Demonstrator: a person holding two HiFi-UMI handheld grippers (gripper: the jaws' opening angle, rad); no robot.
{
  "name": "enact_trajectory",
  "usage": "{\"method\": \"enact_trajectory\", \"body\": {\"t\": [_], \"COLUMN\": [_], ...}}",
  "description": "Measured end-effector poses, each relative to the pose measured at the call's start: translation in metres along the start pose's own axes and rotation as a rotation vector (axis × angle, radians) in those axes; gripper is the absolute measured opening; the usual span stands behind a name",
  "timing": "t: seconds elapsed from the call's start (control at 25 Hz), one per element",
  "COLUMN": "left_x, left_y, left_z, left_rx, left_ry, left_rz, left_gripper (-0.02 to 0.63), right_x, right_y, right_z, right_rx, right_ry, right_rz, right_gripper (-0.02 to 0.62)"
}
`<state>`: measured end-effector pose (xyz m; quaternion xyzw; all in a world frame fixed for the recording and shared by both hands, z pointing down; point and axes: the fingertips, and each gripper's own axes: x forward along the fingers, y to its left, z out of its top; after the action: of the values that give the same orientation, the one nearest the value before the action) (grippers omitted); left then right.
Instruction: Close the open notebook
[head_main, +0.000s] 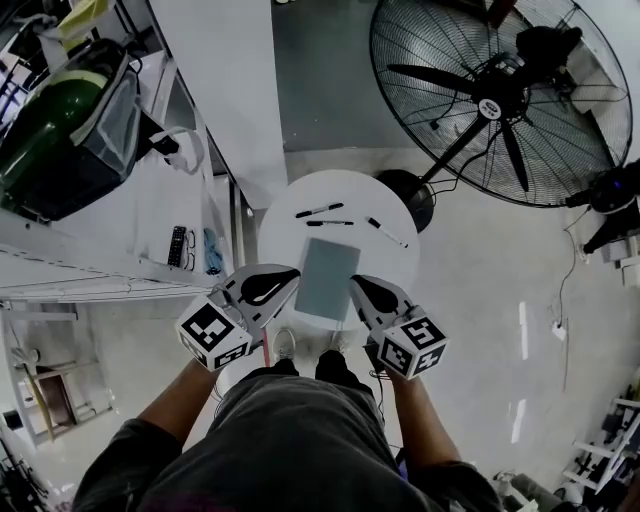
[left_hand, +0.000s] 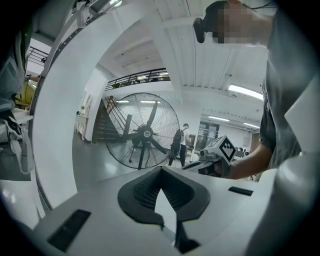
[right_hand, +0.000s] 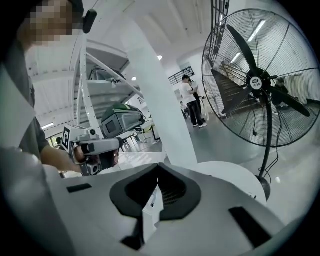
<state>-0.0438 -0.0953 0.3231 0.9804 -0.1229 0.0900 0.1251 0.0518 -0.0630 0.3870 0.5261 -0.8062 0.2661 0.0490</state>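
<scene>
Seen from above, a person stands at a small round white tabletop (head_main: 290, 235) with a two-jaw tool in each hand. The notebook (head_main: 327, 277) lies flat on the tabletop, on the side nearest the person. It is closed, with its plain grey-blue cover facing up. The left gripper (head_main: 290, 277) is by the notebook's left edge and the right gripper (head_main: 356, 286) by its right edge, so the notebook sits between their tips. Whether either tip touches it cannot be told from this angle. The left gripper's jaws are clenched together at their tips with nothing between them. The right gripper's jaws are likewise pressed together and hold nothing. Each gripper view looks out roughly level across the room, with the other gripper and the hand around it visible, and neither shows the notebook. Beyond the notebook, three dark pens (head_main: 330, 222) lie loose on the tabletop, apart from it and from one another. A large round standing fan (head_main: 495, 95) stands on the floor beyond the tabletop, to the right.
</scene>
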Motion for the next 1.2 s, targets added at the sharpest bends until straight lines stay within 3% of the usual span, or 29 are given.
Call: {"method": "enact_trajectory", "body": {"t": [1.2], "left_x": [0.007], "left_y": [-0.004], "left_z": [0.002], "left_rx": [-0.006], "left_ry": [-0.022], "left_rz": [0.010], "left_gripper": [0.008], "right_x": [-0.006], "right_y": [0.004], "right_z": [0.014], "right_rx": [-0.036], "right_ry": [0.001], "right_rz": [0.020], "right_gripper": [0.021]}}
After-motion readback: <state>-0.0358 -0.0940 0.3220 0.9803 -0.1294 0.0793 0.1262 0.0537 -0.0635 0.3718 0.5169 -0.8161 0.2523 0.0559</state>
